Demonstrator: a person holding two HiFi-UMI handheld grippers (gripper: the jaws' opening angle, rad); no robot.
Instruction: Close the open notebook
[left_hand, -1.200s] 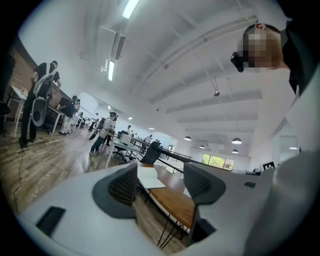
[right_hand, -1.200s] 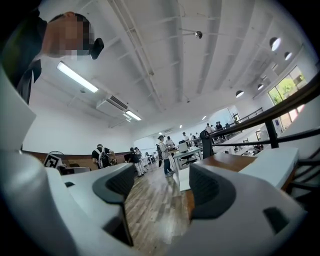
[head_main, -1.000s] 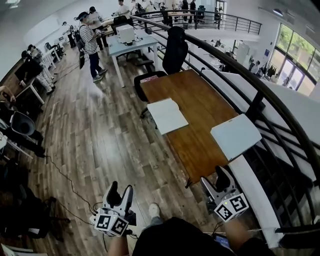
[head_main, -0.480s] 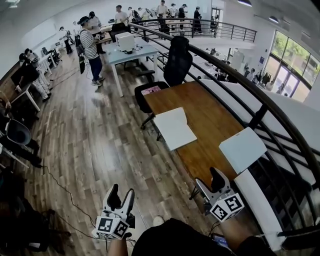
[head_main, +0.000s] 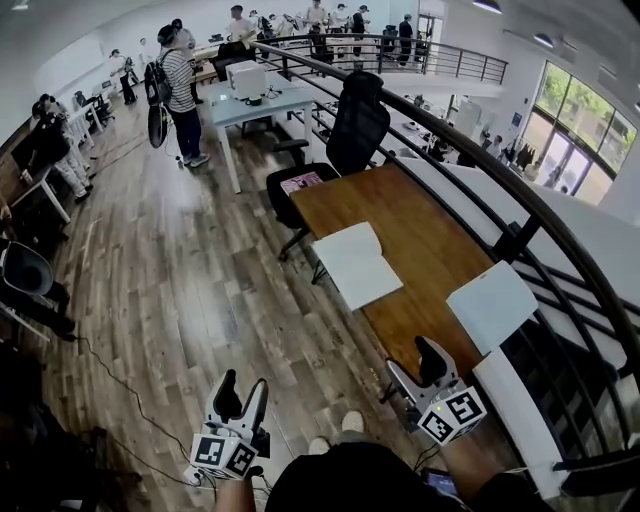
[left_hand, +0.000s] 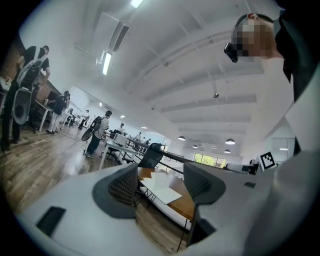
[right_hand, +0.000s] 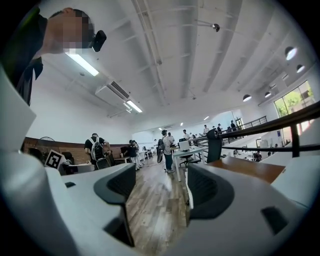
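**A:** Where does the notebook sit on the table?

**B:** It lies open and flat on the table's left long side. Its outer margin reaches that edge and may hang slightly past it. The two-page spread has its long axis along the table's length, and the fold lies across the table's width.

**A:** What crowds it?

**B:** Very little. There is bare wood from it to the table's right side, where a white panel lies over the near right corner. The railing runs just beyond that right side. A black chair stands at the table's far end. Left of the table there is open floor.

**A:** And the grippers?

**B:** The left gripper is off the table's near end, over the floor. Its fingers are spread and grip nothing, and the notebook shows far off through the gap. The right gripper is by the table's near end, also spread wide and empty.
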